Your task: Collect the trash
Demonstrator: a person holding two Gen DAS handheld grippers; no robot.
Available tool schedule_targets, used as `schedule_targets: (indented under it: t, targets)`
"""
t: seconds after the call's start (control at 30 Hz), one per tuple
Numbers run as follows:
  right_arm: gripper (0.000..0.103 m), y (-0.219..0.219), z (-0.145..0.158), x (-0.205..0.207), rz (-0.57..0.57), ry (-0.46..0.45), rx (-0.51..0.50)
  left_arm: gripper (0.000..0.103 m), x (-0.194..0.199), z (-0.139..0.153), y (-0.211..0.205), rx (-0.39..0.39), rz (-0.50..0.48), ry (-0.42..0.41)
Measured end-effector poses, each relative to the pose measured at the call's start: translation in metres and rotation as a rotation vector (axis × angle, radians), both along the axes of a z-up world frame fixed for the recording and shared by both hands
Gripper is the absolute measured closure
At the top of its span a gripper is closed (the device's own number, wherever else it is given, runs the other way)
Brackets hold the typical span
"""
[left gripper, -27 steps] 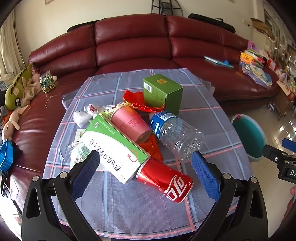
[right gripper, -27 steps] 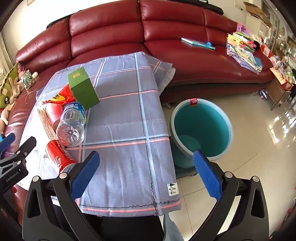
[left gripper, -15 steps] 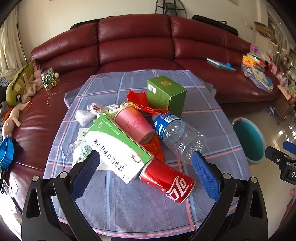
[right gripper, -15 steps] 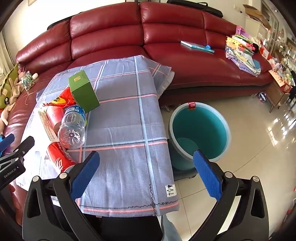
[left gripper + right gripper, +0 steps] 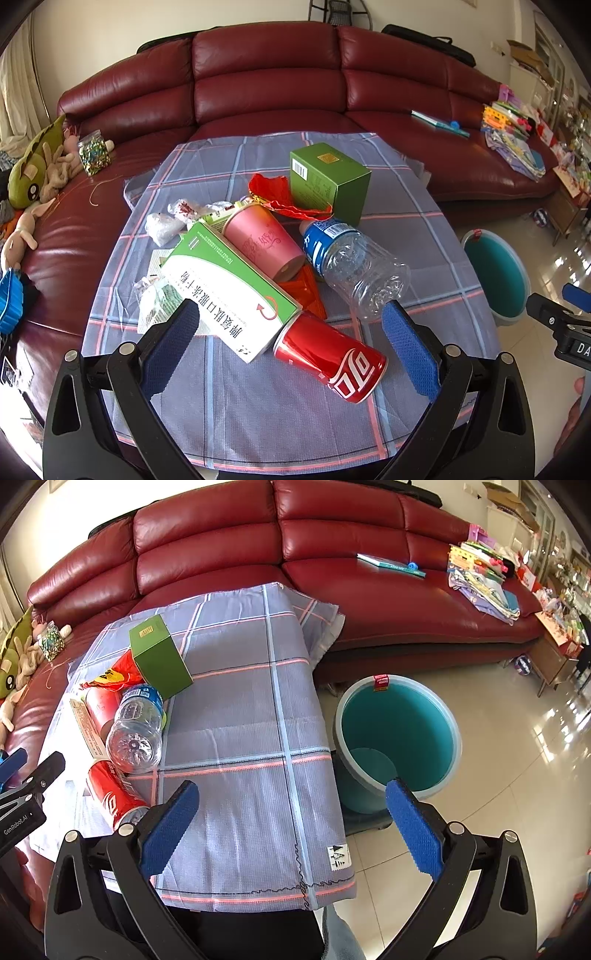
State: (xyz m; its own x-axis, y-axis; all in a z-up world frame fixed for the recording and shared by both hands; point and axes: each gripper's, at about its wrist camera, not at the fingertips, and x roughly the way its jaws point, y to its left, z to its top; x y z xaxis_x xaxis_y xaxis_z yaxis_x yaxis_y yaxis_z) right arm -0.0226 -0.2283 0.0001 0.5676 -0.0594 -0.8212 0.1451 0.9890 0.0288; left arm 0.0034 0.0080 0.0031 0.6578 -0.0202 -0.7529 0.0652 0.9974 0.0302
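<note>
Trash lies heaped on the checked tablecloth (image 5: 258, 406): a red cola can (image 5: 332, 360) on its side, a green and white carton (image 5: 229, 295), a pink paper cup (image 5: 264, 240), a clear plastic bottle (image 5: 354, 264) with a blue label, a green box (image 5: 328, 182), a red wrapper (image 5: 277, 192) and crumpled plastic (image 5: 162, 227). My left gripper (image 5: 290, 349) hovers open above the near table edge, the can lying between its fingers in view. My right gripper (image 5: 291, 827) is open over the cloth's right part (image 5: 240, 720), beside the teal bin (image 5: 399, 734) on the floor.
A dark red leather sofa (image 5: 266, 85) curves behind the table, with plush toys (image 5: 33, 173) at its left end and books and papers (image 5: 484, 579) at its right. Shiny tiled floor (image 5: 517, 794) surrounds the bin. A low cabinet (image 5: 554, 653) stands far right.
Both views have drifted slightly back and up, so the trash heap and the bin sit a little lower in frame. Both grippers stay open, holding nothing.
</note>
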Motion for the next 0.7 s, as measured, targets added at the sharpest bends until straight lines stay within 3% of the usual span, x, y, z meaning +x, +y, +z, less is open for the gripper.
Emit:
schedule_targets:
  t: [0.7]
  targets:
    - [0.006, -0.005, -0.011, 0.002, -0.013, 0.02, 0.008, 0.004, 0.005, -0.009, 0.0, 0.006, 0.009, 0.02]
